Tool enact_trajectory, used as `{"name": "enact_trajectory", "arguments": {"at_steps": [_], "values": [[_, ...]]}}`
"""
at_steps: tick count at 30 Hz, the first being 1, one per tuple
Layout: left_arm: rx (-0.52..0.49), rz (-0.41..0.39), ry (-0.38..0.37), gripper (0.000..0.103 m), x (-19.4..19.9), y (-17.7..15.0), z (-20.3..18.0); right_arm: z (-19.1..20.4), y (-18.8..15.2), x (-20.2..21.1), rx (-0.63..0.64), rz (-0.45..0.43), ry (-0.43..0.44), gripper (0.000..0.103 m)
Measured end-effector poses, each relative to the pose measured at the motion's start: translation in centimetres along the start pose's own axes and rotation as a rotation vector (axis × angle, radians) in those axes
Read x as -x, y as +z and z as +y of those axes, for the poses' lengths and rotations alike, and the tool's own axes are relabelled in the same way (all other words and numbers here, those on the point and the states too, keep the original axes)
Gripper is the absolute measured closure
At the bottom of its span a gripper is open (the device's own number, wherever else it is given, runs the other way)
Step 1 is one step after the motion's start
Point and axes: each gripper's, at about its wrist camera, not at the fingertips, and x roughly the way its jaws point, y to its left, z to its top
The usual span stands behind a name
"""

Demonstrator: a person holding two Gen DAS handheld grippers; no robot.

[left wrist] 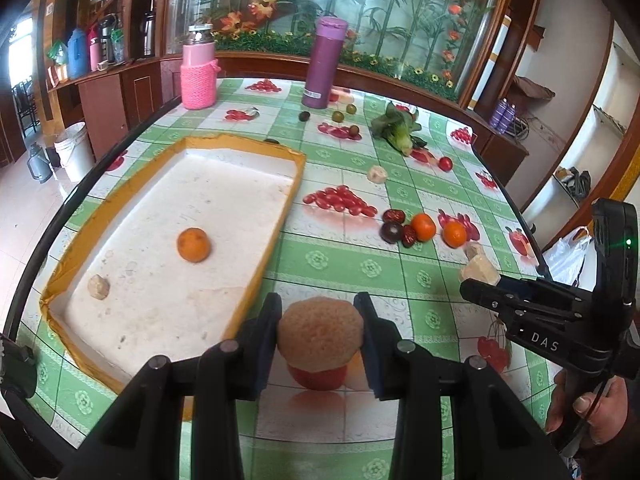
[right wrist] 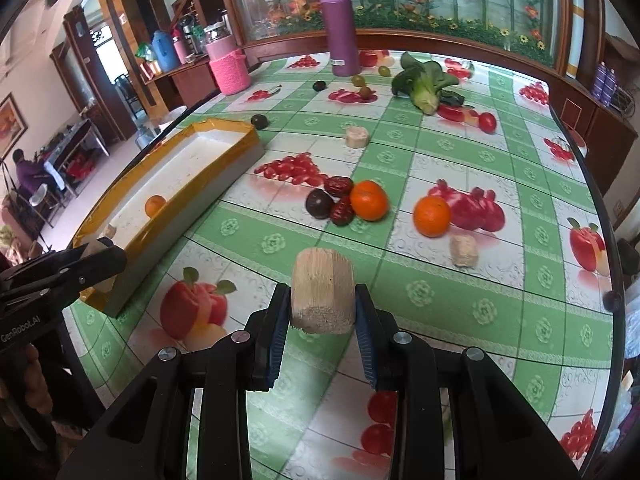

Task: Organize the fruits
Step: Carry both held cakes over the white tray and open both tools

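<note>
My left gripper (left wrist: 318, 308) is shut on a round tan rough-skinned fruit (left wrist: 320, 338), held above the tablecloth just right of the white tray with a yellow rim (left wrist: 256, 264). An orange (left wrist: 193, 244) and a small beige chunk (left wrist: 98, 287) lie in the tray. My right gripper (right wrist: 322, 292) is shut on a pale beige cylindrical chunk (right wrist: 323, 296) over the green checked cloth. In the left wrist view the right gripper (left wrist: 474, 286) comes in from the right with that chunk (left wrist: 480, 269). Two oranges (right wrist: 369, 200) (right wrist: 432, 216), a dark plum (right wrist: 319, 204) and red dates (right wrist: 338, 186) lie mid-table.
Loose beige chunks (right wrist: 464, 251) (right wrist: 357, 137), a leafy green vegetable (right wrist: 424, 80), a cherry tomato (right wrist: 487, 121) and small dark and green fruits lie further back. A purple flask (right wrist: 340, 28) and a pink knitted bottle (right wrist: 230, 68) stand at the far edge.
</note>
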Motion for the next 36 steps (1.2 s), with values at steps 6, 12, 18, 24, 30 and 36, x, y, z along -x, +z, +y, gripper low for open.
{"name": "enact_trajectory", "arguments": {"at_steps": [6,12,18,24,30,36], "values": [[0.039,-0.018,0.036,0.063,0.1,0.9,2.6,2.2,2.2,-0.9,0.035,-0.004,0.029,0.072],[0.083,-0.025,0.085,0.063,-0.2,1.8,6.1,4.7,5.0,-2.2,0.075,-0.007,0.063,0.072],[0.115,-0.020,0.153,0.063,-0.7,2.7,9.8,7.1,8.0,-3.6,0.110,-0.028,0.093,0.072],[0.143,-0.016,0.189,0.063,-0.6,2.5,12.2,7.1,7.6,-4.9,0.152,-0.005,0.048,0.072],[0.144,-0.009,0.142,0.063,0.1,1.8,11.7,6.6,4.9,-7.6,0.171,0.084,0.068,0.067],[0.122,-0.005,0.112,0.063,0.4,1.5,10.4,6.6,4.8,-10.5,0.141,0.107,0.061,0.067]]}}
